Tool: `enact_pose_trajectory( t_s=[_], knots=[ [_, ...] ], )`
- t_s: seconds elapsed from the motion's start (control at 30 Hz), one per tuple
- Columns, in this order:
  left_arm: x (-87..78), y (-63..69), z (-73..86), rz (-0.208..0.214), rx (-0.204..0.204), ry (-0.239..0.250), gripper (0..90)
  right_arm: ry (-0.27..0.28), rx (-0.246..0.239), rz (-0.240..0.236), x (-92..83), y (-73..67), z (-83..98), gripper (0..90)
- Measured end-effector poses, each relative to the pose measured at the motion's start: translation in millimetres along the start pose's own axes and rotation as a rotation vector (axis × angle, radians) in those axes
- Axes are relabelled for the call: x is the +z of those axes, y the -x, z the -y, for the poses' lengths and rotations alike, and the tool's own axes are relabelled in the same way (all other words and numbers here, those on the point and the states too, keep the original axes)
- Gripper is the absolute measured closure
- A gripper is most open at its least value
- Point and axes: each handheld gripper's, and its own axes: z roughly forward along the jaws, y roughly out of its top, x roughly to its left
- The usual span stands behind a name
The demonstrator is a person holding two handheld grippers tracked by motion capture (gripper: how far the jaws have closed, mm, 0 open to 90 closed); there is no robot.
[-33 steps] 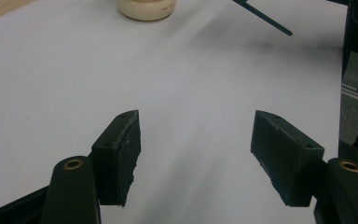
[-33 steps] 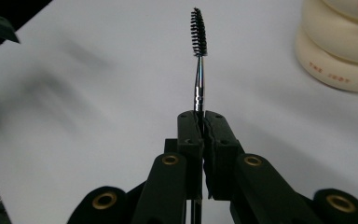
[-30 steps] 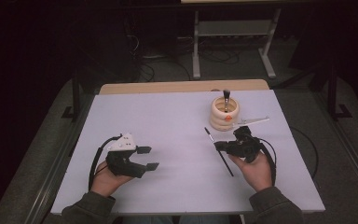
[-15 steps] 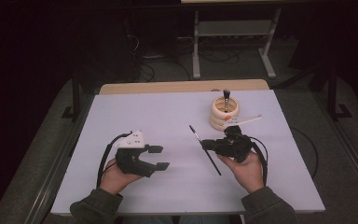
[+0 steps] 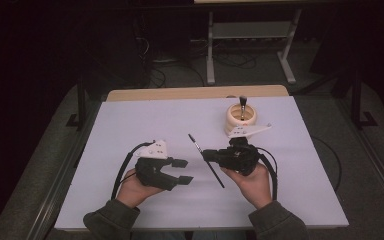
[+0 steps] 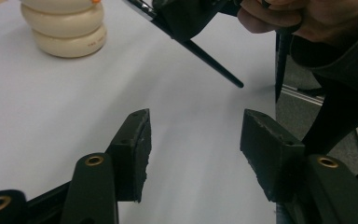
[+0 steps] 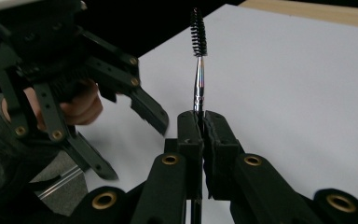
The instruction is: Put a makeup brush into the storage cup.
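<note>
Near the middle of the high view, above the white table [image 5: 130,125], the right gripper [image 5: 211,155] has its jaws pressed together on a slim spoolie brush [image 5: 206,160], pinching it partway along the handle. From where I stand the brush runs on a slant, its bristled tip toward the upper left of that frame and its dark tail end toward the lower right, lifted clear of the tabletop. The right gripper view looks straight along it: the brush [image 7: 198,60] rises from between the closed pads [image 7: 189,135], a silvery ferrule just above them and the black spiral bristles at the top of the frame. At the lower left of the high view the left gripper [image 5: 182,171] is held apart from the brush, its jaws spread with nothing between them, though they have just been closing. Its own view shows the two pads [image 6: 135,149] standing apart over bare table, with the brush's tail [image 6: 214,65] in the upper middle. Behind the right hand [image 5: 250,182], toward the upper right, a cream ringed holder [image 5: 240,117] stands with another dark brush [image 5: 242,102] upright in it.
</note>
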Motion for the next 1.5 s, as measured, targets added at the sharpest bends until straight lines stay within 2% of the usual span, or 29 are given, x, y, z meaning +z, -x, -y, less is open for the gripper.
enact_pose_trajectory(
  t_s=[0.1, 0.13, 0.23, 0.27, 0.33, 0.47, 0.6, 0.73, 0.87, 1.07, 1.1, 1.13, 1.33, 1.47, 1.5],
  knots=[
    [5.3, 1.5, -2.7, 0.010, -0.016, 0.007, 45.8, 0.017, -0.013, 0.000, 3.7, -4.9, -2.8, 85.1],
    [6.6, 0.8, -3.5, 0.010, -0.008, 0.007, 46.6, 0.022, -0.017, -0.001, 5.5, -6.5, -3.6, 85.1],
    [10.5, 0.8, -4.6, 0.015, -0.034, 0.010, 48.0, 0.030, -0.044, 0.002, 10.7, -12.1, -5.1, 85.1],
    [11.6, -0.3, -5.1, 0.016, -0.023, 0.007, 48.3, 0.034, -0.047, 0.001, 12.6, -14.1, -5.5, 85.1],
    [14.1, 0.6, -4.8, 0.013, -0.046, 0.012, 49.5, 0.036, -0.060, 0.006, 16.4, -17.4, -5.9, 85.1],
    [15.5, -2.5, -4.2, 0.002, -0.048, 0.010, 52.5, 0.041, -0.082, 0.022, 25.1, -24.1, -4.1, 85.1],
    [14.7, -5.6, 0.2, 0.009, -0.116, 0.050, 56.1, 0.063, -0.103, 0.058, 30.4, -30.5, -1.3, 85.1],
    [12.9, -8.3, 2.6, -0.012, -0.149, 0.062, 60.1, 0.086, -0.110, 0.080, 35.0, -35.2, 2.7, 85.1],
    [12.8, -9.0, 3.7, -0.034, -0.151, 0.052, 65.2, 0.094, -0.131, 0.090, 38.8, -38.6, 5.3, 85.1],
    [11.4, -10.0, 5.4, -0.035, -0.132, 0.036, 74.1, 0.095, -0.152, 0.101, 41.4, -40.9, 8.8, 85.1],
    [11.8, -9.9, 6.1, -0.036, -0.146, 0.048, 75.6, 0.101, -0.156, 0.102, 41.1, -40.9, 9.1, 85.1],
    [10.7, -11.3, 6.1, -0.037, -0.138, 0.038, 77.1, 0.102, -0.159, 0.101, 40.5, -41.0, 9.3, 85.0],
    [8.4, -13.8, 7.1, -0.063, -0.153, 0.026, 85.2, 0.102, -0.186, 0.104, 38.8, -41.6, 9.5, 84.7],
    [8.8, -10.9, 4.7, -0.067, -0.149, 0.016, 85.4, 0.095, -0.215, 0.084, 35.8, -41.2, 8.6, 76.6],
    [9.0, -11.0, 4.0, -0.077, -0.126, -0.006, 85.4, 0.090, -0.217, 0.083, 35.5, -41.3, 8.3, 74.8]
  ],
)
